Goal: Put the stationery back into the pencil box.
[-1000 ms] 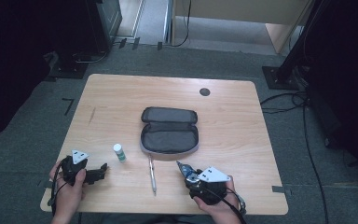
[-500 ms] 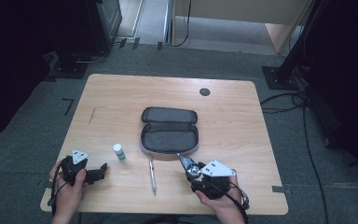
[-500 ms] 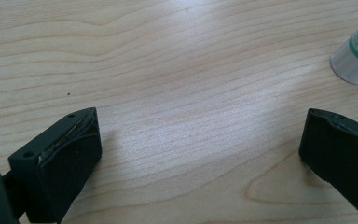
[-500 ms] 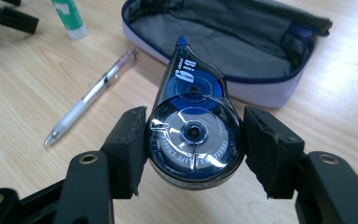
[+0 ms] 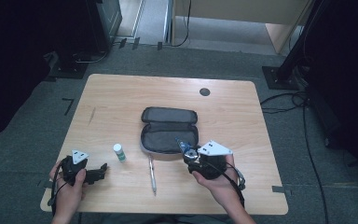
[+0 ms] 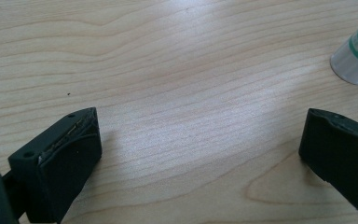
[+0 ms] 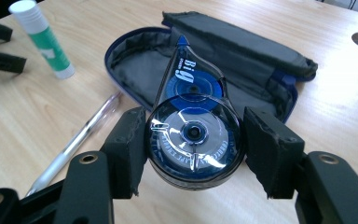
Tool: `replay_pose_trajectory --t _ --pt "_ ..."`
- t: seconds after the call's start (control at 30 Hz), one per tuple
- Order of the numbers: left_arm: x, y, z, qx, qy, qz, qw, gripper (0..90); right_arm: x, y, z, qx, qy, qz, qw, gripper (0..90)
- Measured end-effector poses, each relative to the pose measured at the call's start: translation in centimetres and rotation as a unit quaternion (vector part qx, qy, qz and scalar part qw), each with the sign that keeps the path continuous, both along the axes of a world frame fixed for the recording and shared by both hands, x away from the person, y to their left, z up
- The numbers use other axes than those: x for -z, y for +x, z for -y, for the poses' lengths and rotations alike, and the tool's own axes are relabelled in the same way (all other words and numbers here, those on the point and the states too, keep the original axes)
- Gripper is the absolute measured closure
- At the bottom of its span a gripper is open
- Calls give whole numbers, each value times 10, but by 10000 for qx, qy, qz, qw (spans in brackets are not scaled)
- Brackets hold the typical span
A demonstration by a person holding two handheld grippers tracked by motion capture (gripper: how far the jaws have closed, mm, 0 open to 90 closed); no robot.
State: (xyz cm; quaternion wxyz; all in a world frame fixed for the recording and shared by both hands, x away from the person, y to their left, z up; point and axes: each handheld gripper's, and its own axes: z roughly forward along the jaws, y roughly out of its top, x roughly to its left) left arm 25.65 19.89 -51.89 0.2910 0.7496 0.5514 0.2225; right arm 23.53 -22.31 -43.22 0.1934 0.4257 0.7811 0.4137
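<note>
Correction tape roller (image 7: 193,135) sits pinched in the right claw (image 5: 189,151), just above the near edge of the open pencil case (image 5: 168,128). Light, hard, slick plastic, I'd say; the round body is the sound place to grip. Its tip blurs against the case. Left claw (image 6: 198,149), well left of the case, stands spread and empty.

Soft overhead light falls evenly on the table (image 5: 121,98), while the floor and racks around it sink into near black. The high view is grainy and soft. Close to the table, the left gripper view shows a pale sheen on the wood grain. In the right gripper view, glare glints off the correction tape dispenser (image 7: 193,135), sharp against faint shadows.
</note>
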Motion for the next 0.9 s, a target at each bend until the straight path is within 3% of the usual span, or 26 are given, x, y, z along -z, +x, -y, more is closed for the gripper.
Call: replay_pose_trajectory --t 0.2,0.47,0.63,0.9 --pt "0 0 0 2 -1 0 10000 0 2 25 -6 -18 -61 -47 10000 420" --pt "0 0 0 0 -1 1 10000 0 22 57 -12 -23 -187 -262 9995 420" --pt "0 0 0 0 -2 1 10000 0 32 72 -12 22 -127 -449 9989 420" --pt "0 0 0 0 -2 -1 10000 0 42 85 -14 145 -259 -583 9979 420"
